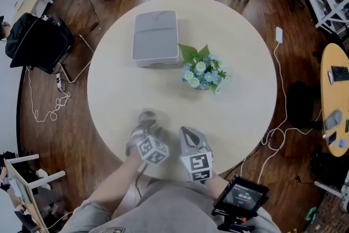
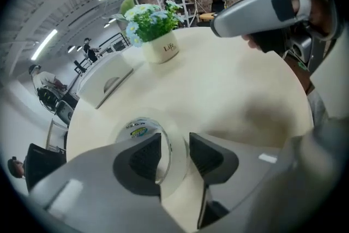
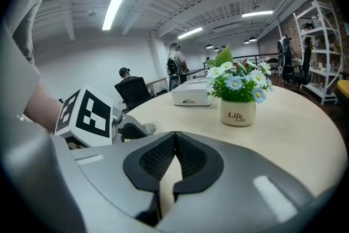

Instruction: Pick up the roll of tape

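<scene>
The roll of tape (image 2: 136, 125), pale with a printed label in its core, lies flat on the round cream table (image 1: 245, 95) near the front edge; in the head view the roll (image 1: 147, 116) shows just past my left gripper (image 1: 143, 129). My left gripper (image 2: 174, 153) points steeply down over it. One pad sits inside the roll's hole and the other outside, so the roll's wall stands between them with the jaws apart. My right gripper (image 1: 188, 138) hovers beside it to the right, its jaws (image 3: 173, 158) shut with nothing in them.
A grey lidded box (image 1: 156, 38) sits at the table's far left. A pot of blue and white flowers (image 1: 204, 71) stands mid-table, right of the box. The table's front edge runs just under both grippers. Cables, chairs and shelves surround the table on the wooden floor.
</scene>
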`<state>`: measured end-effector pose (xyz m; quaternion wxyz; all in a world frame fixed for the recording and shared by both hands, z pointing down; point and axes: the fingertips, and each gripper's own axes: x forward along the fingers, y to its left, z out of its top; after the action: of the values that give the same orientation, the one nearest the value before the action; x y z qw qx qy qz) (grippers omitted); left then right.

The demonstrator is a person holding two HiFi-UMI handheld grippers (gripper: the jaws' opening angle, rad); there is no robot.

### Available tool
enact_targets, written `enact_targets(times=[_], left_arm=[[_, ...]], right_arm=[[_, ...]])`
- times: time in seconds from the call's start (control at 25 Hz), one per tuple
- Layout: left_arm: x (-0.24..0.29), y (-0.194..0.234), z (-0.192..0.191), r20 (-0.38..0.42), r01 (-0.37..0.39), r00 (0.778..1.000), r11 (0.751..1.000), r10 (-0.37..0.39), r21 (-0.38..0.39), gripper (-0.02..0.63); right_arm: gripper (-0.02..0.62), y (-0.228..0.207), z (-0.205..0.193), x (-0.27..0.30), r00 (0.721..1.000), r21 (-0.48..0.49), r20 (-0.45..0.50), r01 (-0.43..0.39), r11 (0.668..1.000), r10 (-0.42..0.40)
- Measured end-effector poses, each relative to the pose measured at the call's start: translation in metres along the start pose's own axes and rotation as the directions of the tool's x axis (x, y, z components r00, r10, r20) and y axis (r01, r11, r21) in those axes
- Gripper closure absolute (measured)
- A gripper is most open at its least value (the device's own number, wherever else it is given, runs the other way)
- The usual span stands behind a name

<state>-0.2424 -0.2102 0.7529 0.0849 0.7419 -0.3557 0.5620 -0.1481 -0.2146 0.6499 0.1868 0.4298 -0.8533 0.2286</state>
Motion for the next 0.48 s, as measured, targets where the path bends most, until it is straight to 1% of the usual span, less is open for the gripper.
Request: enact_targets(times=[0.16, 0.28, 0.36, 0.48], left_arm=[[0.0058, -0.0026, -0.0031, -0.080, 0.034, 0.996, 0.998, -0.030, 0.045, 0.448], [0.0085, -0.0055, -0.0029, -0.119, 0.064, 0.991, 0.995, -0.055, 0.070, 0.463], [0.0083, -0.0055, -0.0026, -0.129, 0.080, 0.989, 0.995, -0.072, 0.062, 0.468], [0.0078, -0.0047, -0.0018, -0.121, 0.100, 0.988, 0.994, -0.095, 0.038, 0.474]], right_arm=[[0.581, -0.0048, 0.0024, -0.0019, 1.000, -0.001, 0.002, 0.011, 1.000, -0.011], [0.581, -0.0069, 0.0028, -0.0038, 1.000, 0.002, 0.003, 0.020, 1.000, -0.020], [0.581, -0.0069, 0.0042, -0.0053, 1.000, 0.000, 0.005, 0.024, 1.000, -0.024], [0.581, -0.0068, 0.0062, -0.0077, 0.999, -0.005, 0.010, 0.031, 0.999, -0.031]])
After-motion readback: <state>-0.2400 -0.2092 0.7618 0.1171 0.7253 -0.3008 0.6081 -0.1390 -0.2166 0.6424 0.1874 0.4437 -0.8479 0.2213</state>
